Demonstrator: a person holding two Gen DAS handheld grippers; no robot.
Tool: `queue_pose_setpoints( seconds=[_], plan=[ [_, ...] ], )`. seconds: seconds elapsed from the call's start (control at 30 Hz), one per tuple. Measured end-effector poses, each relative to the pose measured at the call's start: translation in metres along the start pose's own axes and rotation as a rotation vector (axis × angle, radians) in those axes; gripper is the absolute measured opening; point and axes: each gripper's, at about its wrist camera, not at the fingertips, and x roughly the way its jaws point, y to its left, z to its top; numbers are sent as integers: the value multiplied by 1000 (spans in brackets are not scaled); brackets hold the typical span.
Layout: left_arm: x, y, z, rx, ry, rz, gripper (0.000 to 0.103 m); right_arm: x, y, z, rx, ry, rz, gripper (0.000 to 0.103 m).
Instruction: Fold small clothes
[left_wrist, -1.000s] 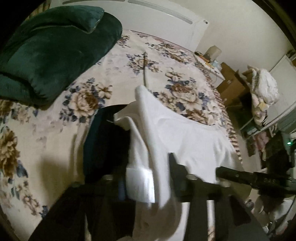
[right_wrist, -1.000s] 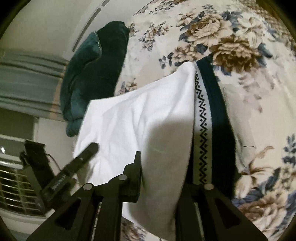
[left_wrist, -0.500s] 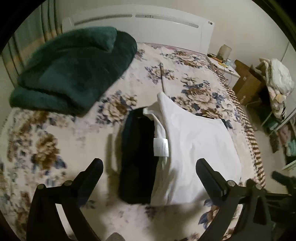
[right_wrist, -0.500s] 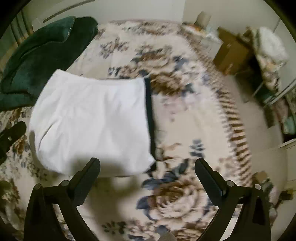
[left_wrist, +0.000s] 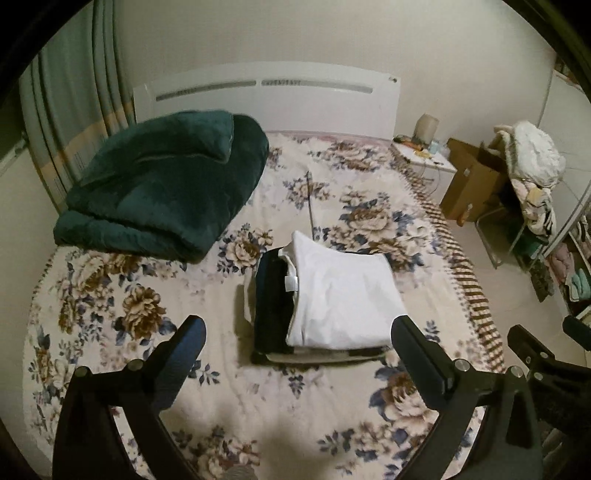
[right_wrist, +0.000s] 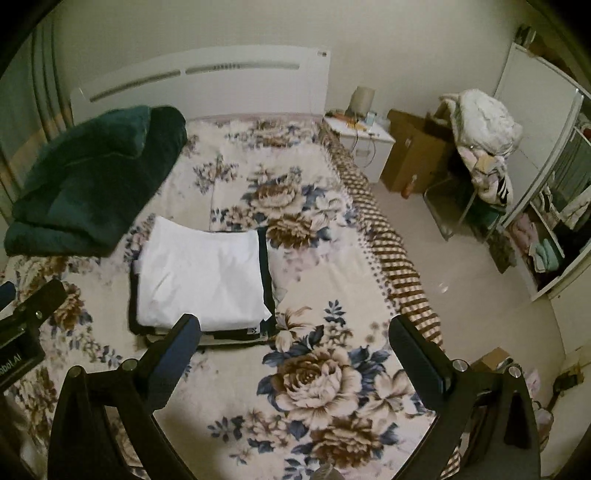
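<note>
A folded white garment (left_wrist: 343, 295) lies on top of a stack of folded dark clothes (left_wrist: 271, 306) in the middle of the floral bed (left_wrist: 110, 295). It also shows in the right wrist view (right_wrist: 201, 277), with a dark band (right_wrist: 264, 266) along its right edge. My left gripper (left_wrist: 295, 332) is open and empty, held above and in front of the stack. My right gripper (right_wrist: 293, 328) is open and empty, above the bed to the right of the stack. The other gripper's body shows at the right edge of the left wrist view (left_wrist: 535, 354).
A folded dark green blanket (left_wrist: 166, 184) lies at the bed's far left by the white headboard (left_wrist: 266, 96). To the right stand a white nightstand (right_wrist: 362, 136), a cardboard box (right_wrist: 413, 155), a chair piled with laundry (right_wrist: 480, 129) and open shelves (right_wrist: 546, 236).
Both grippers let go of the white garment, opened and drew back and up from the bed. The garment now lies flat on the stack.
</note>
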Motion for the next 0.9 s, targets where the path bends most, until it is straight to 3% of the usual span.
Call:
queue_pose_setpoints(
  seconds=[0.47,0.9],
  plan=[
    [-161,-17,-24,15,-107,-13,103,-219,-40,-43,33,-196,15,103],
    [-236,-26,-45,33,-168,-24,103,-325,-59,-74,43,-273,51,103]
  ],
)
